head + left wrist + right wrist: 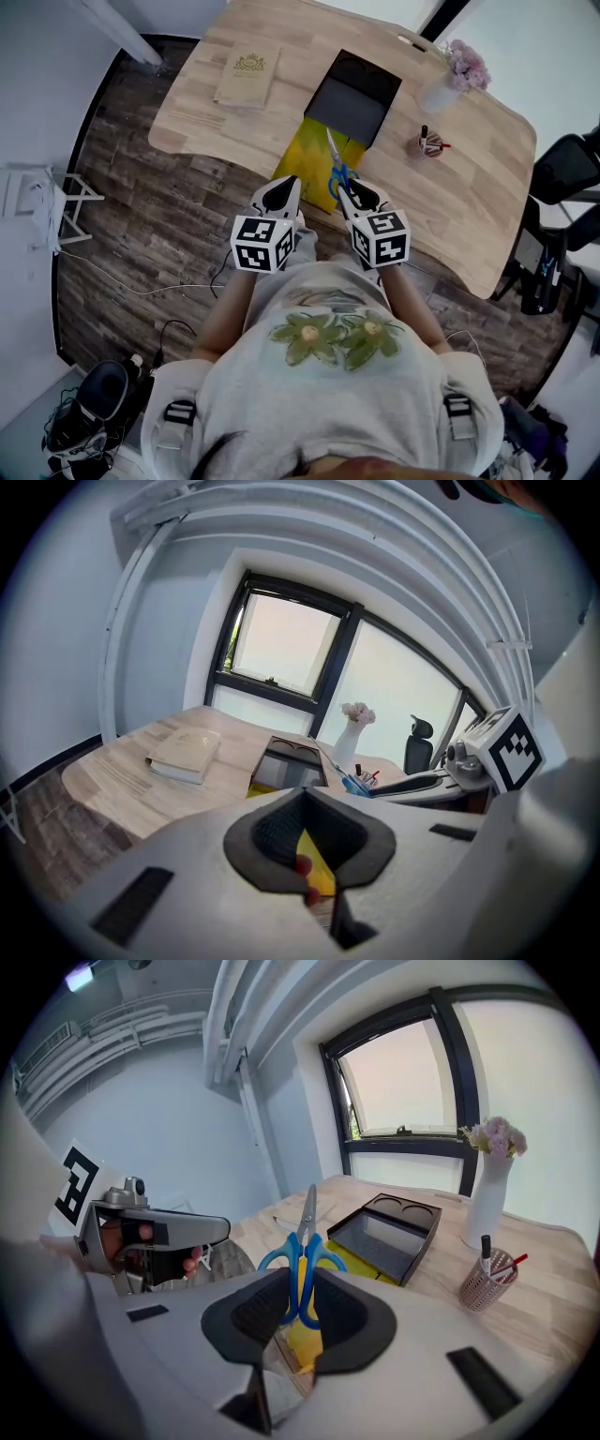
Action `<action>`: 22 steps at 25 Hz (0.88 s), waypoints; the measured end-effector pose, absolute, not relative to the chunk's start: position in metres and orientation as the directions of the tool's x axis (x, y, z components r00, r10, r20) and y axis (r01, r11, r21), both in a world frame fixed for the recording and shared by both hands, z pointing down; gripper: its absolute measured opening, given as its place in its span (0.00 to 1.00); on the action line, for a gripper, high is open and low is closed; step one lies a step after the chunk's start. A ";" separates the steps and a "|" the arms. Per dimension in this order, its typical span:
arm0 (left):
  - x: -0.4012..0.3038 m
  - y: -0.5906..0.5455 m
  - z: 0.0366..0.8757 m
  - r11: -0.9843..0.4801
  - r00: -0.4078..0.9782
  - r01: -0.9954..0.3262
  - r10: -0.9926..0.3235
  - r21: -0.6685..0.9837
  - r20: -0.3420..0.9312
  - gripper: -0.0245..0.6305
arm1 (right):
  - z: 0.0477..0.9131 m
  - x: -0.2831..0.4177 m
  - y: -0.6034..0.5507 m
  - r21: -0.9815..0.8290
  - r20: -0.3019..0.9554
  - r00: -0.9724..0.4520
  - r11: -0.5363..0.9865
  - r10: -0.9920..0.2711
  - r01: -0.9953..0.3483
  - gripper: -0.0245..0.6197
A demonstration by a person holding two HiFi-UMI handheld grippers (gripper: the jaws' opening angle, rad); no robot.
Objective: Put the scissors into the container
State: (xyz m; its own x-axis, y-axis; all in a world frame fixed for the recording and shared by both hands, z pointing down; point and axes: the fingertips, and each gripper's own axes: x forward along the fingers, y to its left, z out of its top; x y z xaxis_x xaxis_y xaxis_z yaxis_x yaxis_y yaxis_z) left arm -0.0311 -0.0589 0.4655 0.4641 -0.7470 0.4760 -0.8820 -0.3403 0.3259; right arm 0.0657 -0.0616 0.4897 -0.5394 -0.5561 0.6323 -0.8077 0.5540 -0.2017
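Observation:
Blue-handled scissors point(302, 1262) stand upright between the jaws of my right gripper point(300, 1312), which is shut on the handles, blades pointing up and away. From the head view the scissors point(338, 169) hang over the table's near edge, above a yellow sheet point(314, 155). The black rectangular container point(352, 97) sits open just beyond, partly on that sheet; the right gripper view shows this container point(384, 1235) ahead and slightly right. My left gripper point(281, 192) hovers beside the right gripper point(361, 195), jaws together and empty. In the left gripper view the left gripper point(305, 841) holds nothing.
A closed tan book point(246, 77) lies at the table's far left. A white vase point(441, 89) with flowers and a mesh pen cup point(429, 143) stand right of the container. A black chair point(567, 169) is past the table's right end. Cables lie on the wooden floor.

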 end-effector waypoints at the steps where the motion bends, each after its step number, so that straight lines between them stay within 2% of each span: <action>1: -0.033 -0.060 0.466 -0.341 0.465 -0.882 -0.745 0.325 0.478 0.04 | 0.491 0.064 -0.062 -0.202 0.636 -0.536 0.551 -0.555 -0.810 0.16; 22: -0.052 -0.096 0.481 -0.400 0.516 -0.856 -0.701 0.328 0.492 0.04 | 0.514 0.044 -0.090 -0.216 0.671 -0.488 0.483 -0.559 -0.849 0.16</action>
